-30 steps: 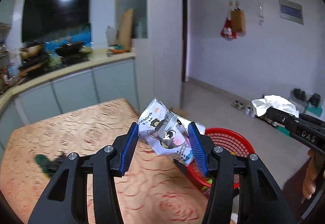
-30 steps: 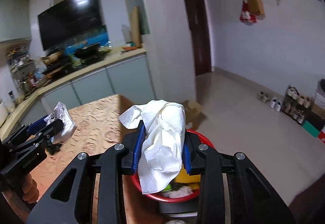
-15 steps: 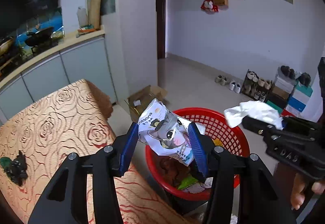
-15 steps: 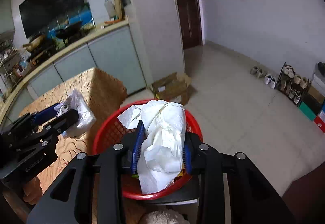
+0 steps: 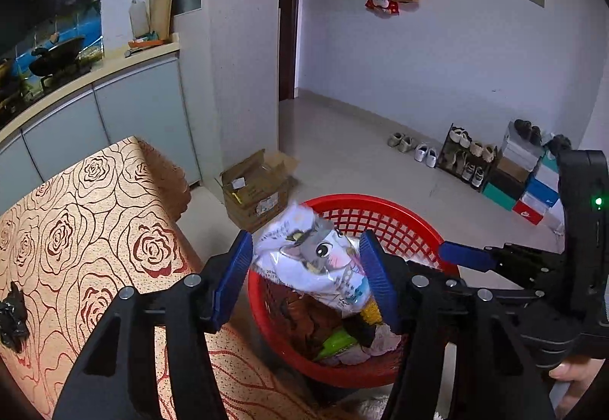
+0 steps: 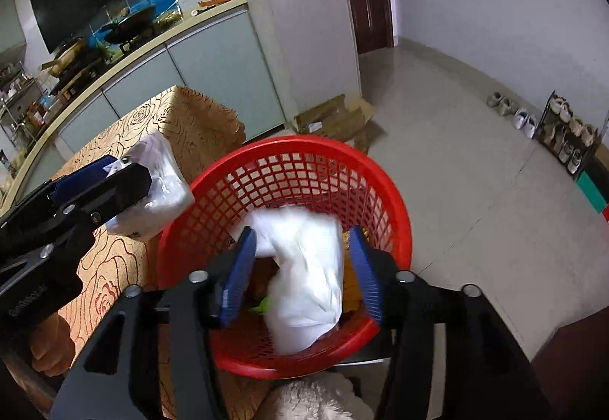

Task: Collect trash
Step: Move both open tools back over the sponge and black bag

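You are at the drop: both grippers hang over the red basket (image 6: 396, 214) and their jaws are opening. The left gripper (image 5: 306, 277) has the cat-print wrapper (image 5: 316, 264) loose between its pads, the right gripper (image 6: 300, 273) the blurred white tissue (image 6: 304, 267). Next, I judge, let both fall clear, then fetch the dark scrap (image 5: 13, 317) on the worktop (image 5: 95, 222), seen only from the left wrist.

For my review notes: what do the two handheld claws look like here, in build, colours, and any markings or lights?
Both are the same build: matte black angular frames with triangular cut-outs and silver screw heads. The left claw and right claw each end in two flat fingers with ribbed blue pads. The right unit's body shows a small green light; the left unit's side carries faint embossed lettering, too small to read. No cables or sleeves show.
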{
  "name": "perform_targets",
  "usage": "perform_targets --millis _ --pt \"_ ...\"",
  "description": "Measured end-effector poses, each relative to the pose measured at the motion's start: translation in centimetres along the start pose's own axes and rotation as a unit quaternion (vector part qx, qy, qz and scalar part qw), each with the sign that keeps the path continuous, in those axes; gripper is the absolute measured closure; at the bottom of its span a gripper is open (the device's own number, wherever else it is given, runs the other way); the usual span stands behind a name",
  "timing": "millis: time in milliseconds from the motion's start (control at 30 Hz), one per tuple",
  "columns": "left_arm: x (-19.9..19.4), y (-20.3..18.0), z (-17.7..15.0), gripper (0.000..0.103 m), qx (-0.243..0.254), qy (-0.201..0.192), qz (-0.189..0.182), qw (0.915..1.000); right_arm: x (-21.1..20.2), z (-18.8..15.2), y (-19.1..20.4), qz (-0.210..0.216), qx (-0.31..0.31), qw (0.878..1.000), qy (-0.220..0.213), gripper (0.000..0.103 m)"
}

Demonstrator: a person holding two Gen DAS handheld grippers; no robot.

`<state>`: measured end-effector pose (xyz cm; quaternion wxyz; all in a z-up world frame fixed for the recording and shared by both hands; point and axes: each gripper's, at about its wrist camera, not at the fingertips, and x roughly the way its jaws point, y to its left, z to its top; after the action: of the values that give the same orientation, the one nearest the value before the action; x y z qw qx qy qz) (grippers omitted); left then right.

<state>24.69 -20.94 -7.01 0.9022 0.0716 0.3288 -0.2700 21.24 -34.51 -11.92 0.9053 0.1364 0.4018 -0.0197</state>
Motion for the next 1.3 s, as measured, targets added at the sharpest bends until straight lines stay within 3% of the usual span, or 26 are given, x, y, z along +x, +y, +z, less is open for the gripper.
perform_targets --millis 233,433,533,767,1000,1200,1300 --pt "-1.2 0.6 0.1 0.032 -0.009 -0.008 -0.002 0.9999 -1.5 0.2 -0.1 -0.006 0.014 1.000 -0.017 0.047" --pt "-4.2 2.8 0.4 0.028 -0.026 -0.034 0.021 0.9989 -4.2 0.8 -0.1 -0.019 0.021 0.998 -0.060 0.047" --pt "-5.9 4.8 0.4 0.028 -0.044 -0.047 0.039 0.9972 -5.2 1.0 1.0 -0.018 0.014 0.997 -0.077 0.047" --pt "-10.0 9.0 -1.3 0.027 -0.074 -0.068 0.119 0.9878 -5.6 1.1 5.7 0.005 -0.028 0.995 -0.093 0.043" --pt "-14.7 15.4 -5.1 0.027 -0.131 -0.067 0.202 0.9682 -4.5 0.7 12.9 0.058 -0.085 0.992 -0.080 0.042" --pt "-19.2 22.7 -8.0 0.027 -0.200 -0.063 0.279 0.9371 -3.7 -0.2 19.1 0.099 -0.129 0.985 -0.064 0.042" --pt "-20.1 25.3 -9.3 0.027 -0.217 -0.052 0.304 0.9264 -3.4 -0.6 21.4 0.114 -0.145 0.981 -0.057 0.042"
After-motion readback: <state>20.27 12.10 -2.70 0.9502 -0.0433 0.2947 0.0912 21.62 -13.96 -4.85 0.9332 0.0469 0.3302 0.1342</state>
